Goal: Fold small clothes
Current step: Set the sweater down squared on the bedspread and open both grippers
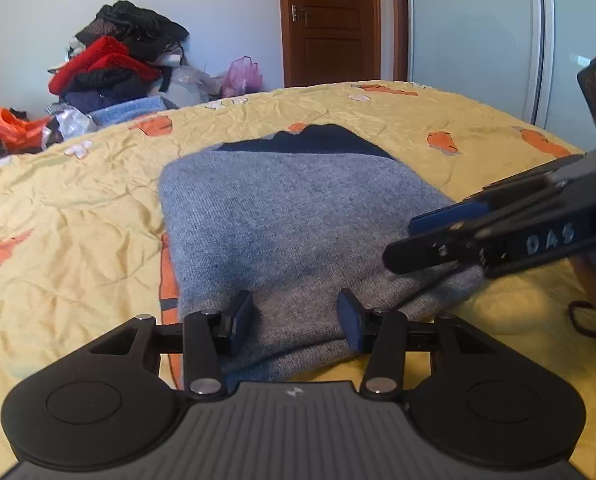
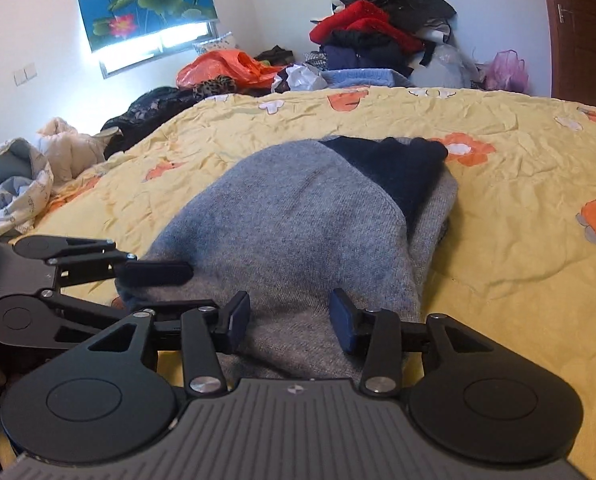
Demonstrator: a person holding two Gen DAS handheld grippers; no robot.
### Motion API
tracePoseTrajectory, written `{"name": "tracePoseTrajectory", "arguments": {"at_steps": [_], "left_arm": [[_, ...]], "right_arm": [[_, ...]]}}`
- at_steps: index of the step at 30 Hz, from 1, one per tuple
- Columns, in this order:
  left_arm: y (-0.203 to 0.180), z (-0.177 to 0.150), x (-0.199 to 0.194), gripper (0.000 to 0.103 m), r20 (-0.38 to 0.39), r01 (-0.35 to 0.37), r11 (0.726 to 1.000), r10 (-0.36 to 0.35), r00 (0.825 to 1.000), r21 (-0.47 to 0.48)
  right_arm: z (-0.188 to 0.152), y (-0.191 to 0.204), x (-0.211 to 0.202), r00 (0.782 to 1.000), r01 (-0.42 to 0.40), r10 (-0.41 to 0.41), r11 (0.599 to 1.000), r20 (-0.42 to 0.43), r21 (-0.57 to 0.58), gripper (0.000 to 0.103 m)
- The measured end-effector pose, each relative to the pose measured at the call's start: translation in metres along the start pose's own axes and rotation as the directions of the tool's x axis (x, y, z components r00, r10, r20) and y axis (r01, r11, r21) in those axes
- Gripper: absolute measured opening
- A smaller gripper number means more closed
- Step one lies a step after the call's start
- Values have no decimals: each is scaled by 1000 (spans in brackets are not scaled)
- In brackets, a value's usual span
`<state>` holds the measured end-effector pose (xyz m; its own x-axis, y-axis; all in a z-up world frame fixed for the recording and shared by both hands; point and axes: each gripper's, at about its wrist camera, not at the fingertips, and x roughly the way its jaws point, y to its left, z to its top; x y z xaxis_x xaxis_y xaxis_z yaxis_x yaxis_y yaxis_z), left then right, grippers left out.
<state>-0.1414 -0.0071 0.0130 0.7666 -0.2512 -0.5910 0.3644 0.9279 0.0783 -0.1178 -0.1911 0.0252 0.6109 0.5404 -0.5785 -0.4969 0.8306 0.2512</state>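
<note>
Both grippers' open jaws straddle folded grey knit sweater (image 1: pixel 298 216), navy-trimmed.

You worked in a bedroom with pale walls (image 2: pixel 38 20). The bed (image 1: pixel 78 208) wore a crumpled yellow quilt with orange flowers. A brown wooden door (image 1: pixel 329 20) stood beside a frosted sliding wardrobe (image 1: pixel 473 40). Daylight came under a lotus-print blind (image 2: pixel 146 0), and piled clothes (image 2: pixel 377 36) lined the far wall.

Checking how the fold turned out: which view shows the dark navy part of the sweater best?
The right wrist view: the navy part lies broad and unobstructed on the far side of the grey sweater. The left wrist view shows it only as a thin strip past the grey fold.
</note>
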Motion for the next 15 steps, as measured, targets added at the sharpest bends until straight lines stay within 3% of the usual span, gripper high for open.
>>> {"name": "tracePoseTrajectory", "arguments": {"at_steps": [4,6,7,8,9,10,11,12,13,15], "left_arm": [[-6,-13,-29,51,25,-26,999,27,999,-40],[-1,-19,-48,55,49,-43,996,47,998,-76],[4,-22,-59,59,65,-61,994,67,996,-89],[9,-24,-69,69,81,-85,992,93,992,-96],[16,-26,-79,79,97,-116,988,126,987,-100],[23,-28,-90,83,114,-153,983,165,980,-101],[29,-30,-98,85,120,-183,978,195,973,-97],[36,-31,-104,85,115,-221,971,230,966,-86],[41,-31,-108,85,104,-261,962,269,958,-79],[49,-32,-118,85,95,-321,944,327,940,-74]], "right_arm": [[-5,-3,-35,1000,-16,14,996,24,86,69],[-14,-6,-59,999,17,-22,996,48,90,69],[-18,-10,-73,997,42,-47,995,59,94,69],[-22,-14,-89,994,74,-81,993,73,92,69],[-26,-20,-105,987,127,-133,989,89,79,69],[-28,-26,-122,972,206,-210,977,105,50,71],[-31,-30,-138,945,306,-304,952,121,0,72],[-36,-30,-151,900,425,-409,901,148,-90,75],[-43,-28,-161,838,544,-513,813,184,-209,80],[-60,-28,-176,702,702,-664,585,258,-407,81]]}}
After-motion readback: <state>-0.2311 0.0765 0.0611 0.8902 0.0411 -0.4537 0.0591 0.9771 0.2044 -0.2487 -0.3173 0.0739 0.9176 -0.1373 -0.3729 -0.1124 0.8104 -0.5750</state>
